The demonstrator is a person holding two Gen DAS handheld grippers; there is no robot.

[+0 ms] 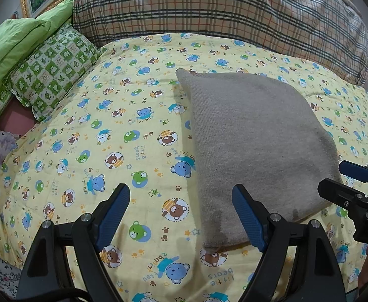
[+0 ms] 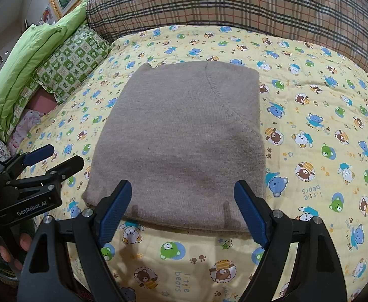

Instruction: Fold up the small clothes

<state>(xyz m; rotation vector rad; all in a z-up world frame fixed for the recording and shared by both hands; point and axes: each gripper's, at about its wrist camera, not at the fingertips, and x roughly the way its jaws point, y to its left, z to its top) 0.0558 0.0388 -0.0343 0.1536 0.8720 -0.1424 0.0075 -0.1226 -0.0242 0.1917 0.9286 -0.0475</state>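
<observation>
Folded grey knit garment [image 2: 178, 146] lying flat on the bear-print bedspread [image 2: 322, 125], bare quilt on all sides; left gripper [image 1: 181, 216] and right gripper [image 2: 182, 212] released, apparently just above its near edge.

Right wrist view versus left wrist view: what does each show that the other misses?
Only the right wrist view shows the grey folded garment whole, with its diagonal seam, plus the left tool from the side and fingertips below it. Only the left wrist view shows the right tool from the side, at the garment's right edge. Both show the bear-print quilt, plaid blanket, green checked pillow and open, empty tools.
</observation>
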